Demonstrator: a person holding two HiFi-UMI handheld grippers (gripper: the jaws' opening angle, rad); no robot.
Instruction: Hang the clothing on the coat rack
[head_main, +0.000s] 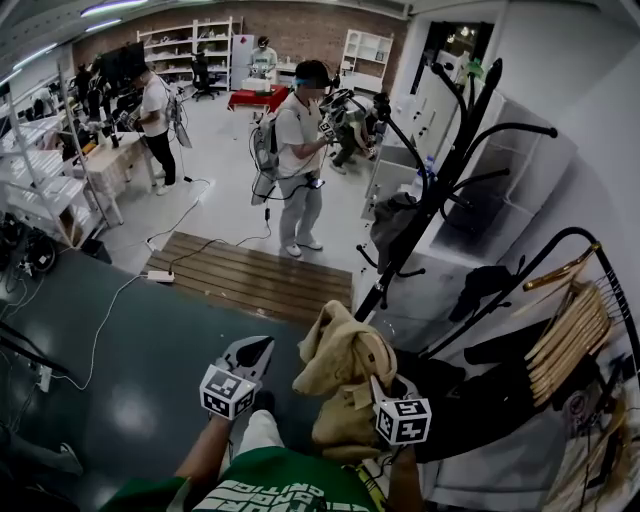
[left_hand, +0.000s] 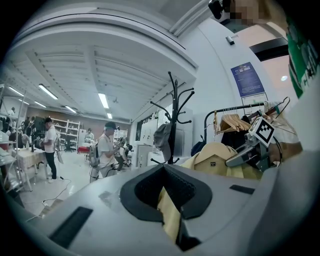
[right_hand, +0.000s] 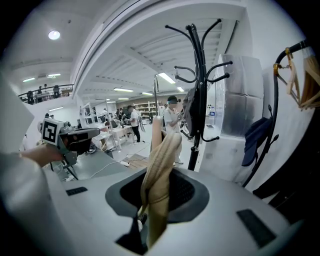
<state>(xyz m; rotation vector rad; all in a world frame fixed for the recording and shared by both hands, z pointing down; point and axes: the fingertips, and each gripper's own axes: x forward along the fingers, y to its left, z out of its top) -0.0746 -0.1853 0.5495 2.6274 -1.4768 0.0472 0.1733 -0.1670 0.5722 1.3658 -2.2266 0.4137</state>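
Right claw (head_main: 381, 386) gripping jacket (head_main: 338, 362), green floor (head_main: 150, 370)

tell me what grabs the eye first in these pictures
A tan jacket is bunched low in the middle of the head view, pinched by the left gripper and the right gripper. Just beyond it, to the right, stands a tall black coat rack with curved hooks. Further right is a rail of wooden hangers.
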